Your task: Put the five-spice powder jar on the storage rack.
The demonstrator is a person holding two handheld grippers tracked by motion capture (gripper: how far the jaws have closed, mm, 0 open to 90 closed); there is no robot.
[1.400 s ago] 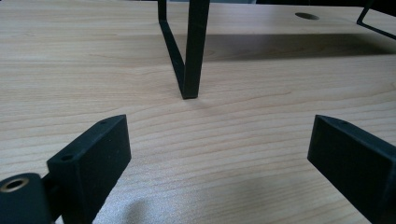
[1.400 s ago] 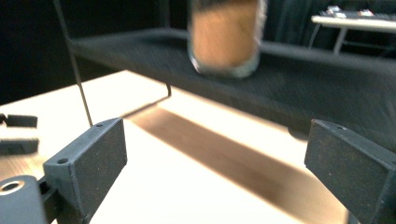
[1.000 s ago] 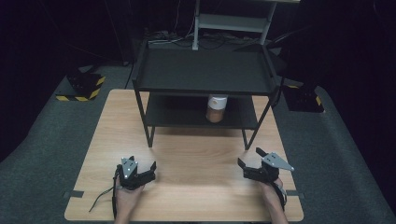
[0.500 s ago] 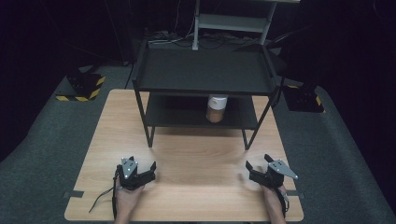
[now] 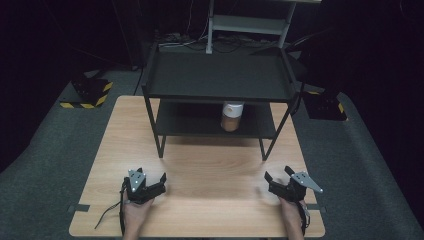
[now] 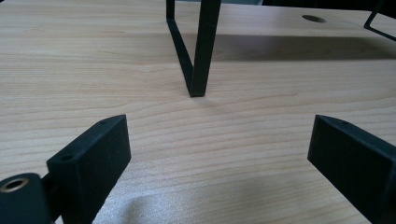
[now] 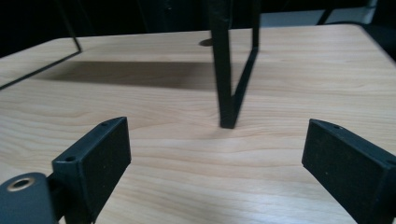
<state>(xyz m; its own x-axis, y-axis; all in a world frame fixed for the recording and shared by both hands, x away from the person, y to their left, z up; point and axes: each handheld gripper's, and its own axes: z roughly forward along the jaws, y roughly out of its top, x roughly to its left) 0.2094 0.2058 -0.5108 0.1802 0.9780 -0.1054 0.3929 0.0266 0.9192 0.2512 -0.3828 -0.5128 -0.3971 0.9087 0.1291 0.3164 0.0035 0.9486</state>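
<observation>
While the high view takes in a jar (image 5: 232,116) on the black shelf rack's (image 5: 218,77) lower tier, each gripper view gives one rack leg on bare table (image 5: 210,165). Left gripper (image 5: 150,179) and right gripper (image 5: 278,175): jaws wide, holding nothing.

I counted one wooden table (image 5: 200,165) carrying one black two-tier shelf rack (image 5: 220,77). One jar (image 5: 231,116) stood on the rack's lower tier. Nearer me than the rack were two grippers, the left gripper (image 5: 151,178) and the right gripper (image 5: 278,175). Beyond the rack I saw two yellow-and-black striped blocks (image 5: 90,92).
</observation>
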